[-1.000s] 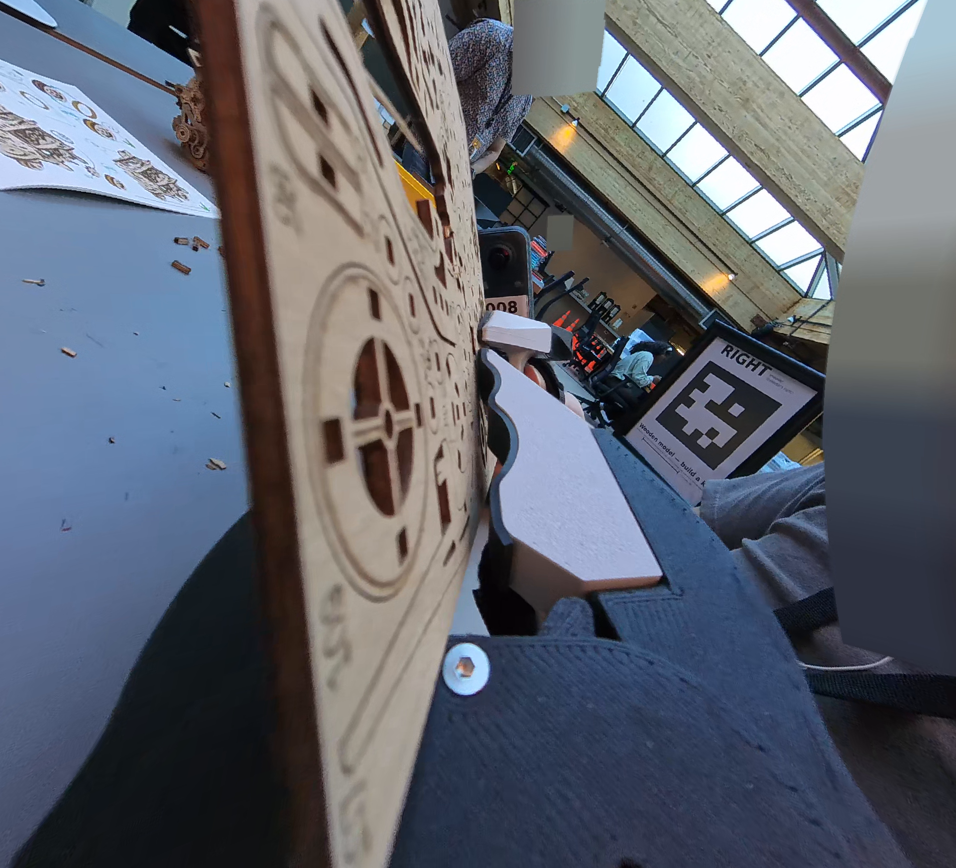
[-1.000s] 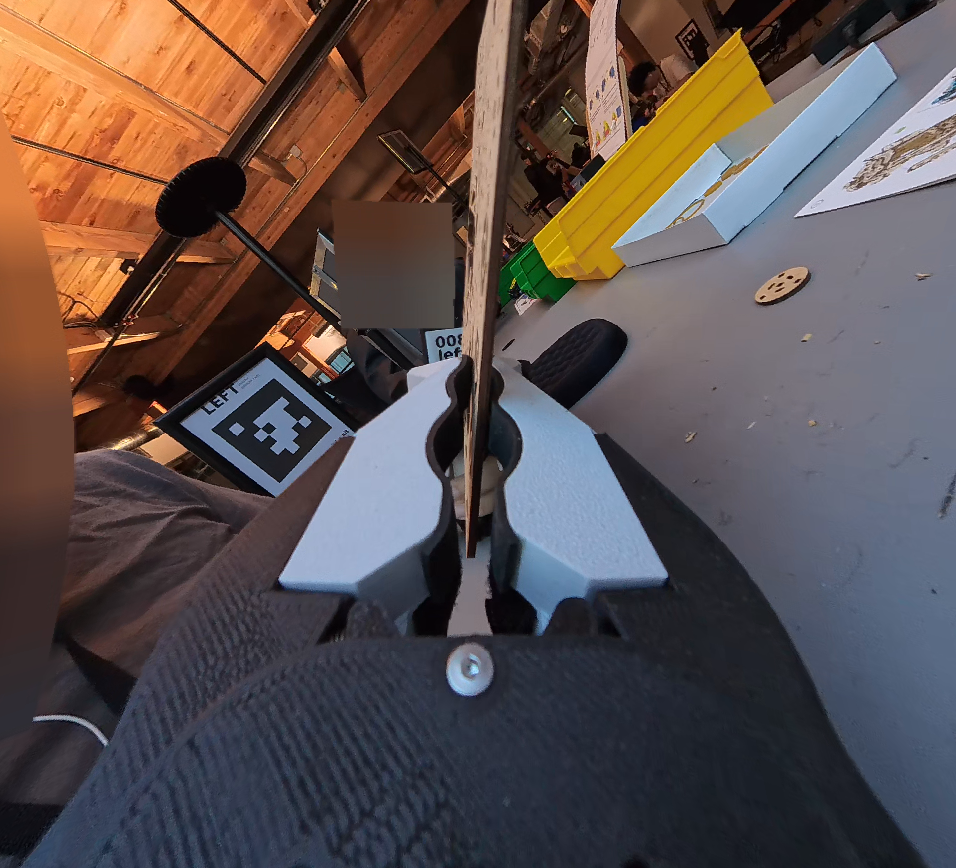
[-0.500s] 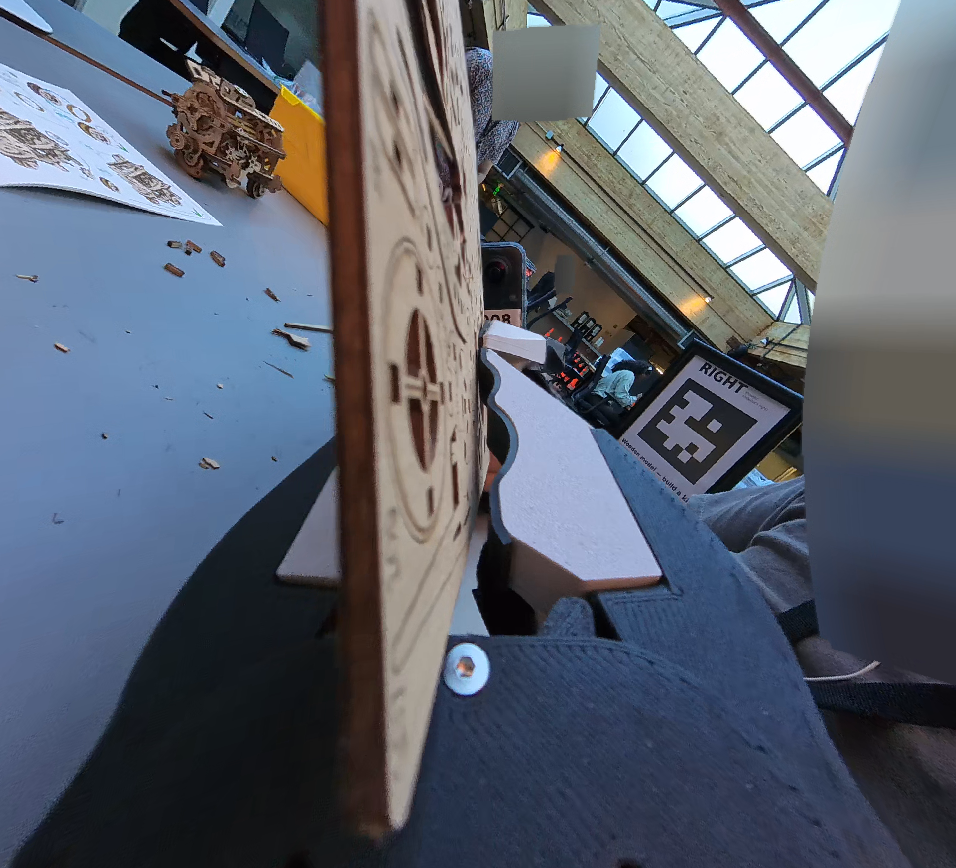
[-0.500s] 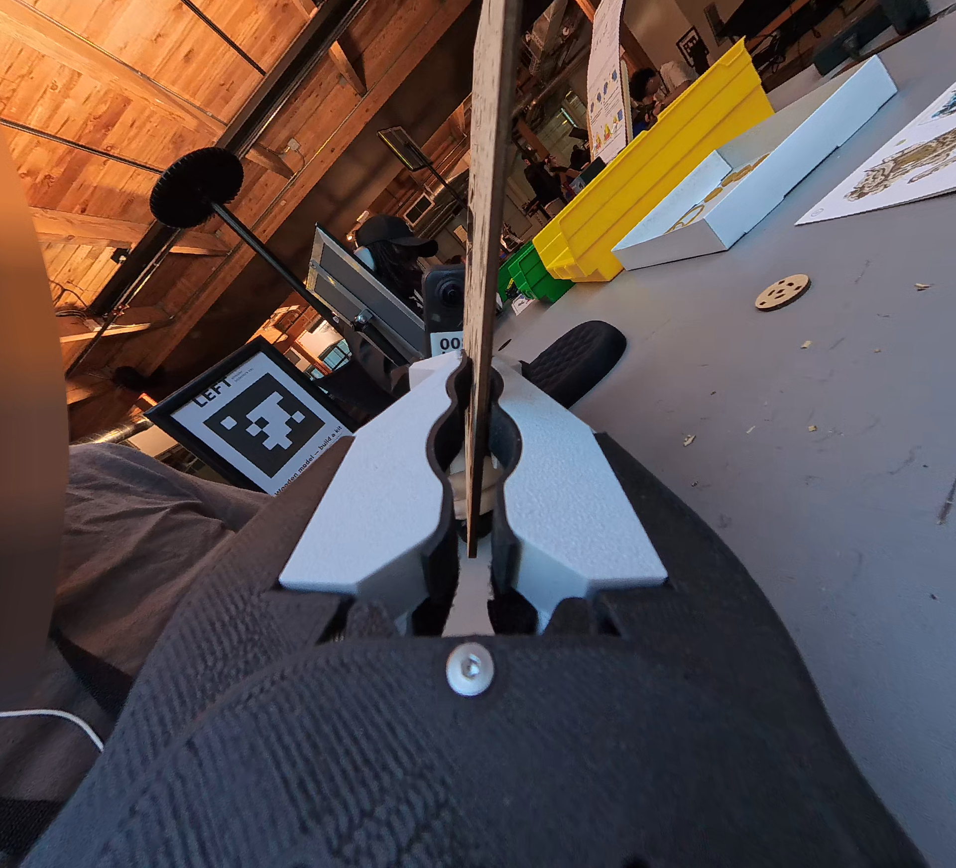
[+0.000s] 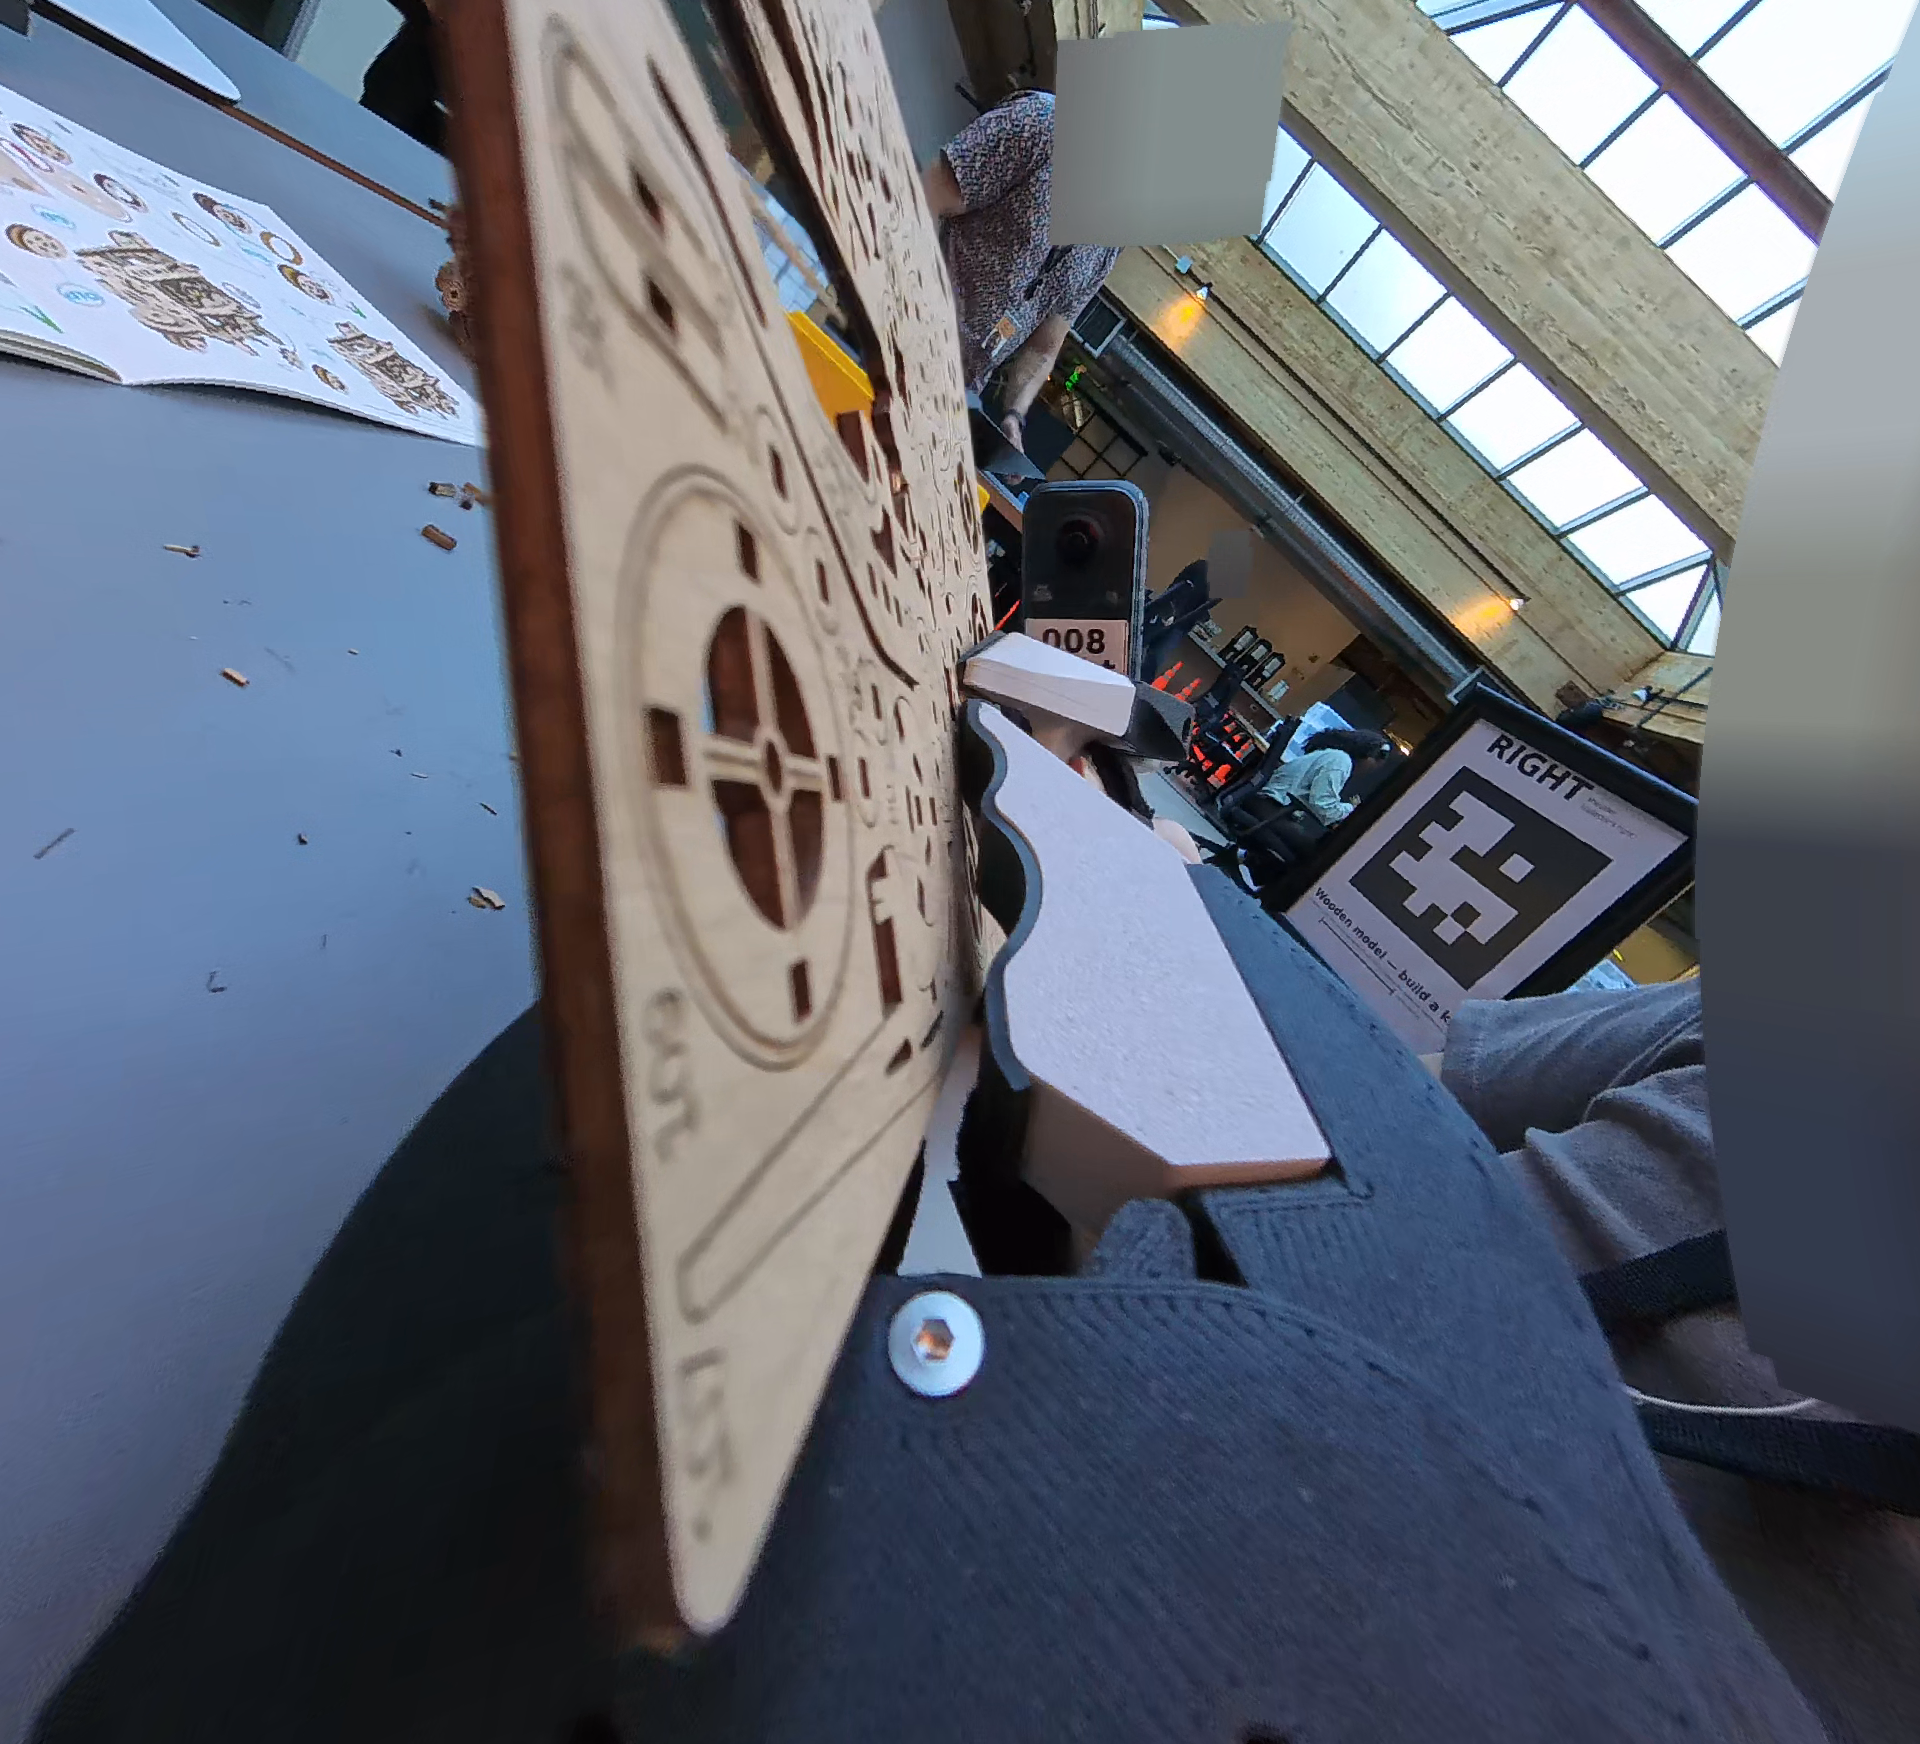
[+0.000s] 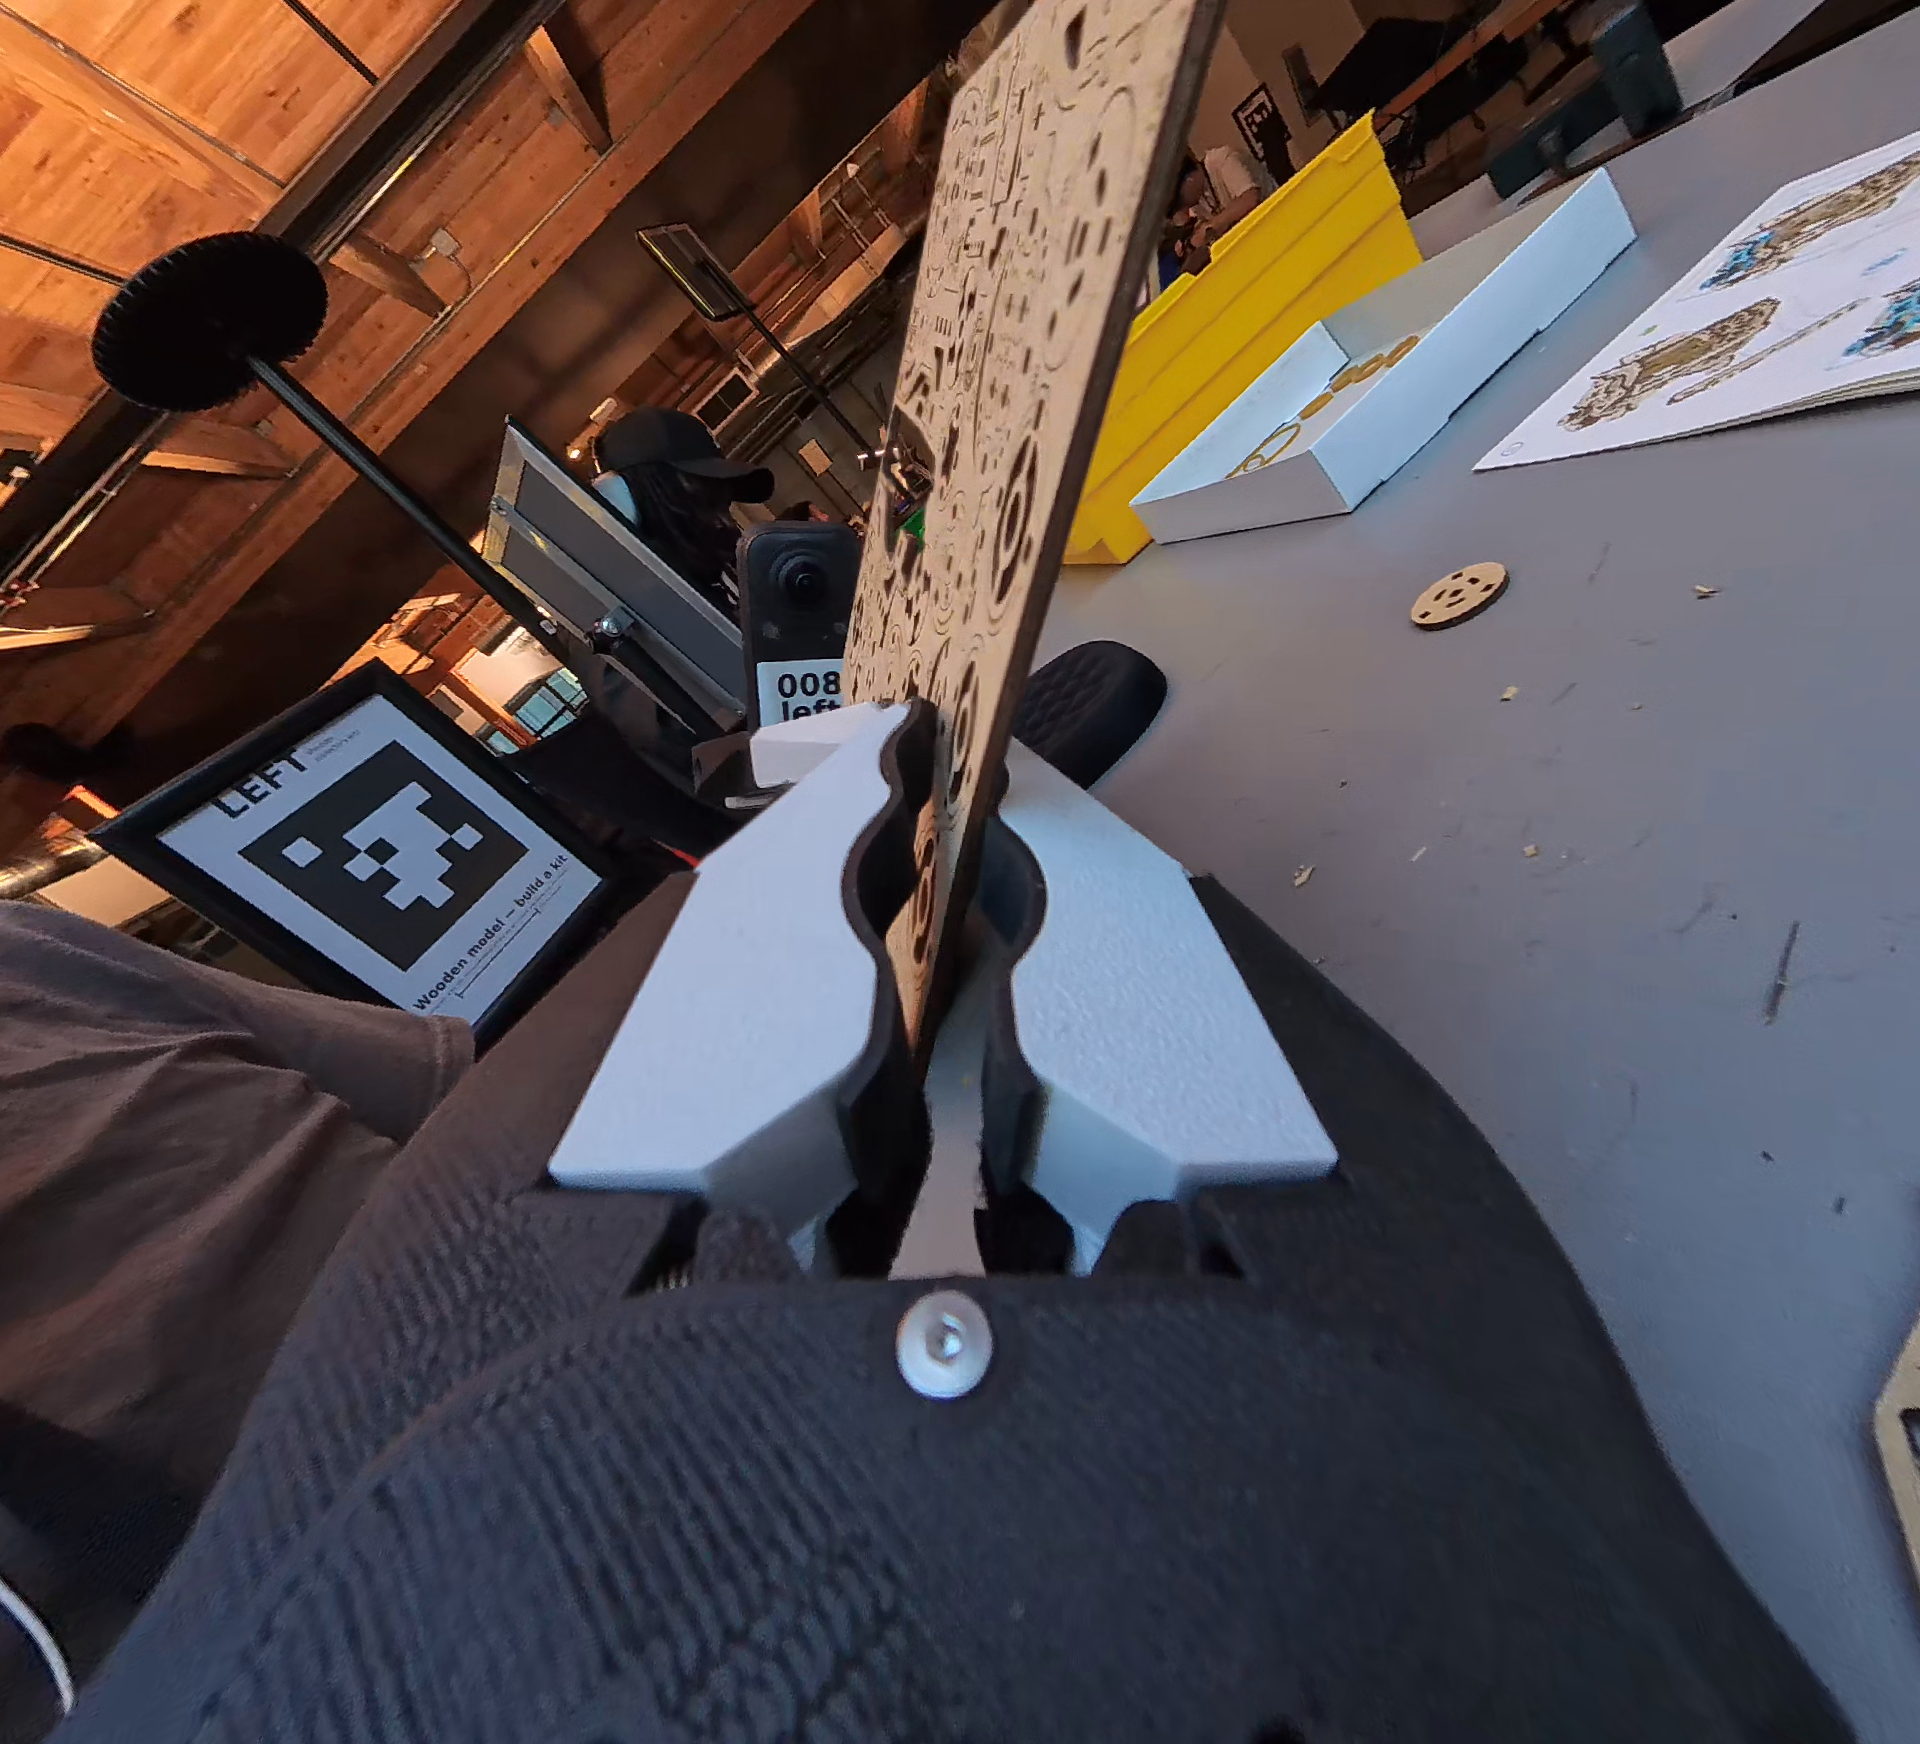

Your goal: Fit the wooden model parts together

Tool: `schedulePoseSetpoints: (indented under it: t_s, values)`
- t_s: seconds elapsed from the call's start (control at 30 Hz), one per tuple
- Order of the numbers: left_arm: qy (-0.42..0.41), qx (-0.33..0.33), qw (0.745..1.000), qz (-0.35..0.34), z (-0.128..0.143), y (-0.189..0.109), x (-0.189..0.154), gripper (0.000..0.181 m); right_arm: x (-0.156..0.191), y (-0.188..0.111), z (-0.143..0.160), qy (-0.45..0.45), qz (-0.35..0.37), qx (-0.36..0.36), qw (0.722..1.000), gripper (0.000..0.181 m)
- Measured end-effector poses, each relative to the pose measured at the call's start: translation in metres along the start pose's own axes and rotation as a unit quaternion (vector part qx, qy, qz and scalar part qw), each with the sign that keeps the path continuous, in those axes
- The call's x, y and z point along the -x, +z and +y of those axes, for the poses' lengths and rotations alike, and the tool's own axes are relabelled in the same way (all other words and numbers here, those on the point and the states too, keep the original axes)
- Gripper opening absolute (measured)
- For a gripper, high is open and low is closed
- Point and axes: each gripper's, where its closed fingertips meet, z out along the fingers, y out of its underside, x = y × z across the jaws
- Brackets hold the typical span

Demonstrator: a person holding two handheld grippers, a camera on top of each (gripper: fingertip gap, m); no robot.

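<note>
Both hand-held grippers, left (image 5: 961,873) & right (image 6: 951,873), clamp opposite edges of wooden parts sheet (image 5: 727,759), centre frame, upright above table (image 6: 1558,863), likely steadying it for part removal.

I see the laser-cut wooden parts sheet (image 5: 727,759) standing on edge above the table, tilted, its pale face full of engraved outlines and punched-out holes, dark burnt edge showing.

framed marker cards (image 5: 1475,873), camera stickers (image 6: 805,695), engraved wooden sheet (image 5: 727,759)
</note>
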Motion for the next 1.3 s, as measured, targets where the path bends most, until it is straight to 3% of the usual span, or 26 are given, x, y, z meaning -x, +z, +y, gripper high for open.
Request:
schedulePoseSetpoints:
  t_s: [0.57,0.83,0.97,1.03,1.13,1.2,1.3]
  values:
    - [0.004,0.006,1.000,-0.025,0.002,0.000,0.006,0.000,-0.007,0.001,0.001,-0.020,0.031,0.001,0.999,0.002]
    - [0.006,0.009,0.999,-0.031,0.002,0.001,0.008,0.000,-0.009,0.000,0.002,0.013,0.027,0.004,1.000,0.004]
    - [-0.004,0.004,1.000,0.005,0.000,0.001,0.000,0.002,0.000,-0.002,-0.003,-0.008,0.008,-0.010,1.000,0.012]
    - [-0.024,0.002,1.000,0.000,-0.003,-0.003,0.005,0.001,0.002,-0.011,-0.009,-0.014,0.010,-0.029,0.999,0.037]
    - [-0.065,0.015,0.998,0.001,-0.006,-0.013,0.012,0.001,0.004,-0.035,-0.022,-0.077,0.041,-0.049,0.995,0.043]
    - [-0.084,0.043,0.995,0.000,-0.003,-0.017,0.015,0.001,0.017,-0.041,-0.019,-0.211,0.052,-0.001,0.976,0.048]
    - [-0.114,0.080,0.990,-0.005,0.000,-0.017,0.019,0.001,0.028,-0.040,-0.004,-0.453,0.064,0.094,0.884,0.056]
